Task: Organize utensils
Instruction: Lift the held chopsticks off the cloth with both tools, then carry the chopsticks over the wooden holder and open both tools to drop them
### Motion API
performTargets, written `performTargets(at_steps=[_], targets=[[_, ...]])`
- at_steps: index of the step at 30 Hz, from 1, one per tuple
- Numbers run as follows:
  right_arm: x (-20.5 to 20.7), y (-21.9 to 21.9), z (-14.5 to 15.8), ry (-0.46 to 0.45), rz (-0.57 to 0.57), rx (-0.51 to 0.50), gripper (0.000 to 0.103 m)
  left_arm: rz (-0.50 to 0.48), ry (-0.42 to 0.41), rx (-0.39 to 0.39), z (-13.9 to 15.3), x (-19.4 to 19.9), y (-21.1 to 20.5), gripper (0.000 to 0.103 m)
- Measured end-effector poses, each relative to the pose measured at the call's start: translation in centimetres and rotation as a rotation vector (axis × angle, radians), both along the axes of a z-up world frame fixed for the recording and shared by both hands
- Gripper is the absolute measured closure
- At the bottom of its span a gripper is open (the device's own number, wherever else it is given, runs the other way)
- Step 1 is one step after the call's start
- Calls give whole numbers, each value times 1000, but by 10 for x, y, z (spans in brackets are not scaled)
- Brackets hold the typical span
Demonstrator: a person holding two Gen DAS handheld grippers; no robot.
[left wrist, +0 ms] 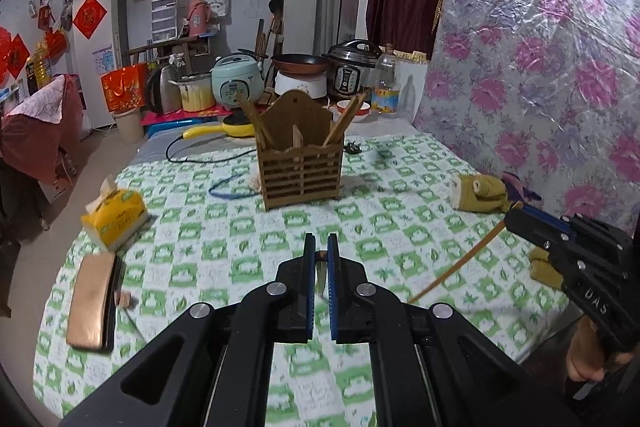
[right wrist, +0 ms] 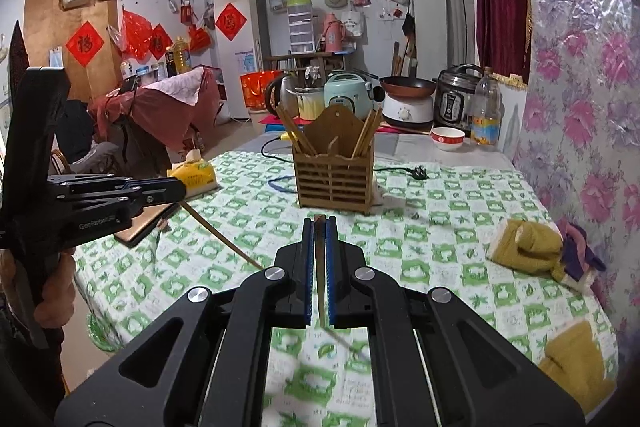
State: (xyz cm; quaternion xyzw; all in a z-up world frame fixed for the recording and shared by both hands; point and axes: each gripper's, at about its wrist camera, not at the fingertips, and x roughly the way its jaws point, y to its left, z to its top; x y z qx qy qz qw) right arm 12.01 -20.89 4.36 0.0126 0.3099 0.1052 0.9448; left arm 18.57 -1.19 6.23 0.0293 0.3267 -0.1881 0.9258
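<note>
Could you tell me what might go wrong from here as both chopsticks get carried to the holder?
1. Each chopstick, the left and the right, is pinched near one end, so the long free end may swing or slip.
2. The holder is light, with chopsticks already leaning out of both sides; a misaimed tip could knock them or tip it.
3. The left gripper and right gripper could cross.

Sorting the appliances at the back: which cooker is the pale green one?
The small rice cooker, between the kettle and the frying pan; the pressure cooker is black and steel.
</note>
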Motion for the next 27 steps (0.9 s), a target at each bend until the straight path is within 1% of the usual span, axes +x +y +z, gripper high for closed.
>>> performTargets(at_steps=[8,12,23,27], targets=[[43,-1,13,5,-3,19,97,-7,6,3,22,45,-11,97],[63,-2,21,2,-4,26,97,-7,-9,3,37,66,-14,97],[116,3,61,-62,-2,42,97,2,-70,4,83,110,-23,97],[134,4,70,-78,-5,54,97,6,-89,7,95,125,-27,97]])
